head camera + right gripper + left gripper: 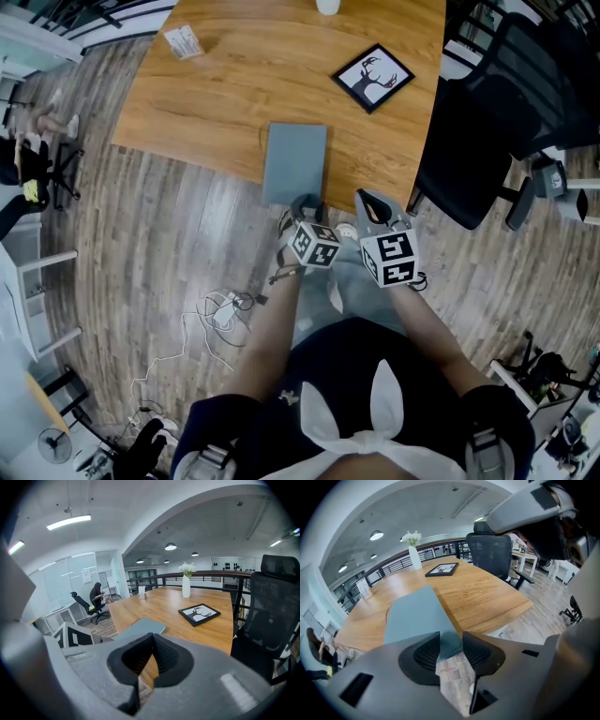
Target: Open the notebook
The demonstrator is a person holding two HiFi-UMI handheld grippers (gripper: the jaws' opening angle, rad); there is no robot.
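**Left gripper (451, 641) astride the notebook (415, 616) corner**

We see the left jaws standing apart with the near corner of the closed grey-blue notebook between the pads. Whether the pads press on it we cannot make out. The right gripper (152, 637) has its jaws closed tip to tip and hangs near the notebook, to its right, at the edge of the wooden surface (234, 84).

The notebook lies flat at that near edge, with its near end jutting past it. In the head view the left gripper covers part of that end. Its cover is plain.

A small card (183, 41) at the far left bears print too small for us to read. The vase (414, 555) of white flowers is cut off by the top of the head view. The framed deer picture (373, 77) lies well apart from the notebook.

Each gripper's cube (314, 244) shows black-and-white square markers. Both forearms (272, 328) reach forward from the bottom of the head view. The left gripper is tipped steeply down, the right one less so.
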